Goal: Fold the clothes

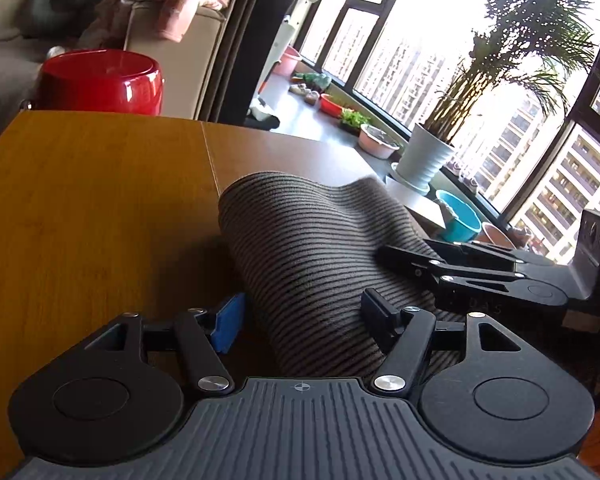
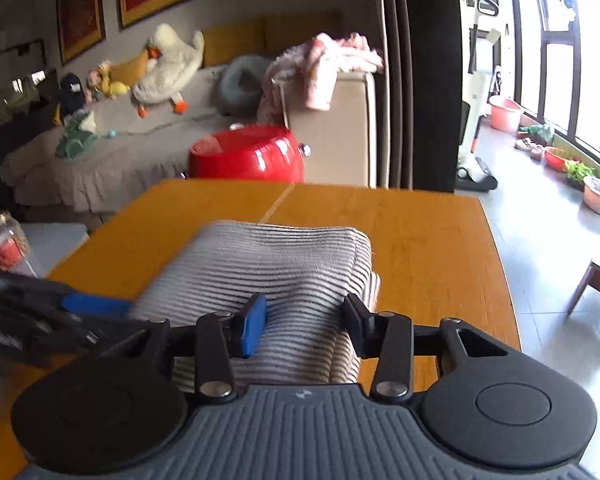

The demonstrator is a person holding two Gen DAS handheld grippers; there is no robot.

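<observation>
The near end of the striped garment (image 2: 284, 272) runs under the right tool (image 2: 304, 328) and its body, so that edge is hidden; the cloth's far-left side is smeared by motion blur. In the left wrist view the garment (image 1: 308, 248) likewise disappears beneath the left tool (image 1: 300, 316), and whether either tool's pads touch the cloth cannot be told. Right of the left tool, the right tool (image 1: 404, 256) hides its own fingertips in the fabric. The desk (image 2: 432, 248) is cut off behind both tools. Left of the right tool, a jar (image 2: 4, 244) is clipped by the picture's edge.
</observation>
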